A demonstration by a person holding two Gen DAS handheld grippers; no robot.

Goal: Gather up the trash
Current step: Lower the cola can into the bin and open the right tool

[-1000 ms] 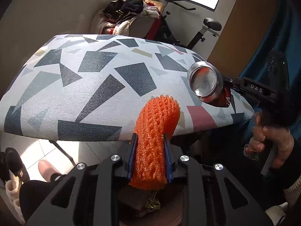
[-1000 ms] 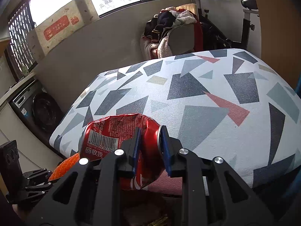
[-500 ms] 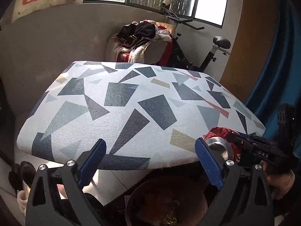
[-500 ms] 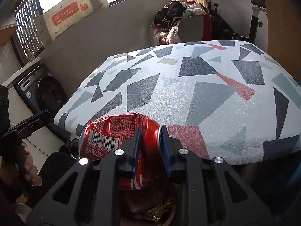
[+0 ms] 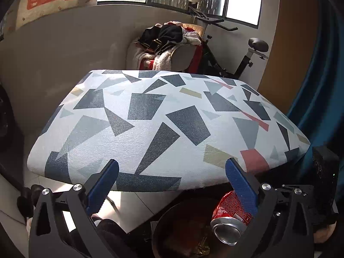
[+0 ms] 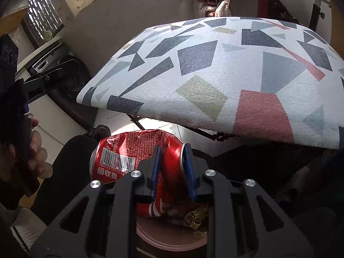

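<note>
My left gripper (image 5: 172, 183) hovers before the near edge of the patterned table (image 5: 150, 118); its jaws are opening, wide apart, with nothing between them. Below it stands a dark round bin (image 5: 159, 221) on the floor. My right gripper (image 6: 172, 150) is shut on a crushed red cola can (image 6: 120, 150), held sideways just above the bin's pinkish rim (image 6: 163, 238). A gold wrapper (image 6: 195, 217) lies inside the bin. The left wrist view shows the same can (image 5: 230, 212), its open end facing me. The orange foam net is out of sight.
The table (image 6: 215, 64) overhangs the bin on its far side. A chair heaped with clothes (image 5: 169, 43) and an exercise bike (image 5: 247, 53) stand behind the table. A blue curtain (image 5: 318, 86) hangs at the right. A dark-trousered knee (image 6: 71, 157) is left of the bin.
My left gripper opened and let go of the orange foam net, which dropped from view, then rose a little. My right gripper carried the can off the table's edge and down over the bin.
</note>
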